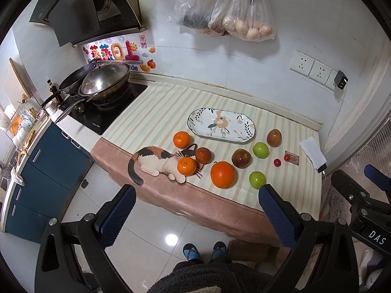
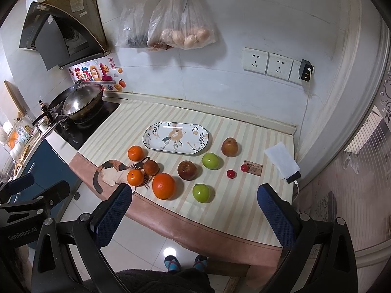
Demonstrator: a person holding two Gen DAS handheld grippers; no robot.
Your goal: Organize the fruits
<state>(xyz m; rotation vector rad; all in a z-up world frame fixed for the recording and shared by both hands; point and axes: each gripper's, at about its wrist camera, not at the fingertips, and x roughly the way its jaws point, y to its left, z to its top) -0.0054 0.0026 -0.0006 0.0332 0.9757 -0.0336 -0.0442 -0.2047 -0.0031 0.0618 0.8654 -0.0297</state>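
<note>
An empty oval floral plate (image 1: 221, 125) (image 2: 176, 138) lies at the back of the striped tablecloth. In front of it lie a large orange (image 1: 222, 174) (image 2: 163, 186), two small oranges (image 1: 181, 139) (image 1: 186, 166), two green apples (image 1: 257, 180) (image 1: 260, 150), several brown-red fruits (image 1: 241, 158) (image 1: 274, 138) (image 1: 203, 155) and two cherry tomatoes (image 1: 277, 162) (image 1: 287, 157). My left gripper (image 1: 195, 193) is open and empty, held above the table's front edge. My right gripper (image 2: 195, 193) is open and empty too, above the front edge near a green apple (image 2: 201, 193).
A calico cat figure (image 1: 156, 161) lies at the table's left front, touching a small orange. A phone with white paper (image 2: 284, 162) and a small card (image 2: 254, 167) lie at the right. A stove with woks (image 1: 97, 83) stands left. Bags (image 1: 246, 17) hang on the wall.
</note>
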